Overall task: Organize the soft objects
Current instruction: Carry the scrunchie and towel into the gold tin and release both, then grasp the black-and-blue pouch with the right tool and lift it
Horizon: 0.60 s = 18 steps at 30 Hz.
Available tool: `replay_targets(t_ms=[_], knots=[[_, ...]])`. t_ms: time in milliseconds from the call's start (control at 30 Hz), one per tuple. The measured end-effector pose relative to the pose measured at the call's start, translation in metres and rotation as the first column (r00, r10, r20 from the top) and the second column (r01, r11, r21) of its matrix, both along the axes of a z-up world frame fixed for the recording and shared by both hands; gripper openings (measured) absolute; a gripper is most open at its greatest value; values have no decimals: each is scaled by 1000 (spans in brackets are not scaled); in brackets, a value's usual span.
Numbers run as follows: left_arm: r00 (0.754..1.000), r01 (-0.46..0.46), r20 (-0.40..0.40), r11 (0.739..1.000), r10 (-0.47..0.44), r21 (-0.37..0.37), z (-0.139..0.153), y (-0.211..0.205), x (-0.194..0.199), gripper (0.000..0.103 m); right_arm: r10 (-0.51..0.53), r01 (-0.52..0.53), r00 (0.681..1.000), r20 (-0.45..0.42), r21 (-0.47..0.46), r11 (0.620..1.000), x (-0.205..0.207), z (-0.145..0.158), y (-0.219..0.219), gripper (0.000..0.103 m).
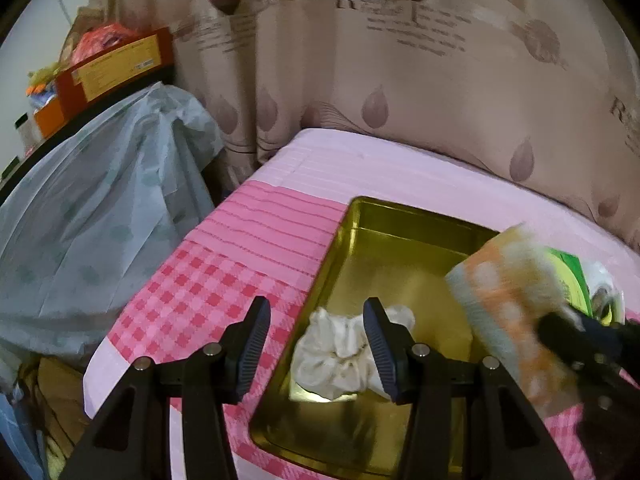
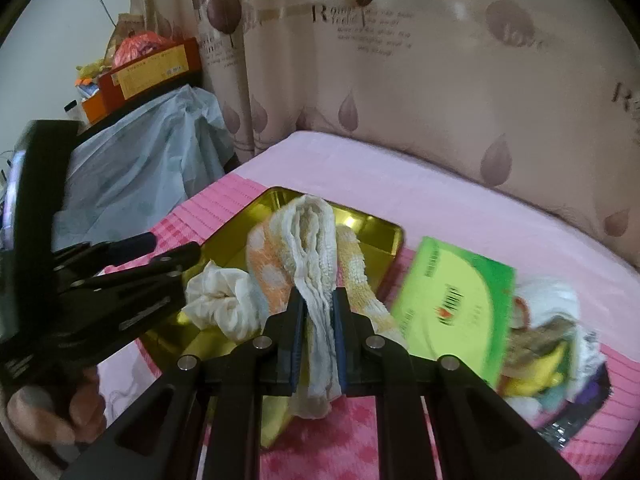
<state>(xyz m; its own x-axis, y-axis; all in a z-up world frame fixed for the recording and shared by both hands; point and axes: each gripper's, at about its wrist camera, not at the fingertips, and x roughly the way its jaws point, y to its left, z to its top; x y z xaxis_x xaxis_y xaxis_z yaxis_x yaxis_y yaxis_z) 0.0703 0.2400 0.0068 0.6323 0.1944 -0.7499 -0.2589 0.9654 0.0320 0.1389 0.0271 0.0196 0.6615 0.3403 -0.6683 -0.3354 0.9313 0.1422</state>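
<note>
A crumpled cream cloth (image 1: 340,356) lies in the near end of a gold metal tray (image 1: 360,216) on the pink bed cover. My left gripper (image 1: 316,308) hangs open just above it, one finger over the tray's left rim, the other over the cloth, pads not touching it. In the right wrist view my right gripper (image 2: 319,312) is shut on a folded orange-and-white towel (image 2: 304,240), held over the tray (image 2: 372,228) beside the cream cloth (image 2: 220,300). The left gripper (image 2: 172,246) reaches in from the left there. The blurred towel (image 1: 500,292) enters the left wrist view at right.
A green box (image 2: 452,300) leans against a dark tray with several soft items (image 2: 540,340) right of the gold tray. A grey-blue plastic cover (image 1: 100,208) and red boxes (image 1: 116,64) stand left of the bed. A patterned curtain (image 1: 400,80) hangs behind. A hand (image 2: 52,408) holds the left gripper.
</note>
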Motion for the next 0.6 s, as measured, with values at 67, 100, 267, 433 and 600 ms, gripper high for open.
replay_targets(t_ms=[67, 100, 267, 433, 600], knots=[[1000, -26, 1, 1000, 26, -14, 0, 8, 0, 49, 4, -4, 1000, -10, -5, 1000, 10, -5, 6, 12], [999, -41, 3, 999, 41, -22, 0, 12, 0, 49, 5, -5, 1000, -13, -9, 1000, 14, -6, 8, 12], [995, -99, 4, 992, 100, -82, -2, 31, -2, 49, 16, -16, 999, -28, -25, 1000, 28, -16, 23, 9], [995, -103, -5, 989, 103, -102, -4, 35, -1, 49, 25, -27, 998, -56, -41, 999, 31, -27, 28, 9], [996, -90, -5, 991, 90, -98, -5, 31, -2, 49, 12, -14, 997, -71, -33, 999, 26, -29, 24, 13]])
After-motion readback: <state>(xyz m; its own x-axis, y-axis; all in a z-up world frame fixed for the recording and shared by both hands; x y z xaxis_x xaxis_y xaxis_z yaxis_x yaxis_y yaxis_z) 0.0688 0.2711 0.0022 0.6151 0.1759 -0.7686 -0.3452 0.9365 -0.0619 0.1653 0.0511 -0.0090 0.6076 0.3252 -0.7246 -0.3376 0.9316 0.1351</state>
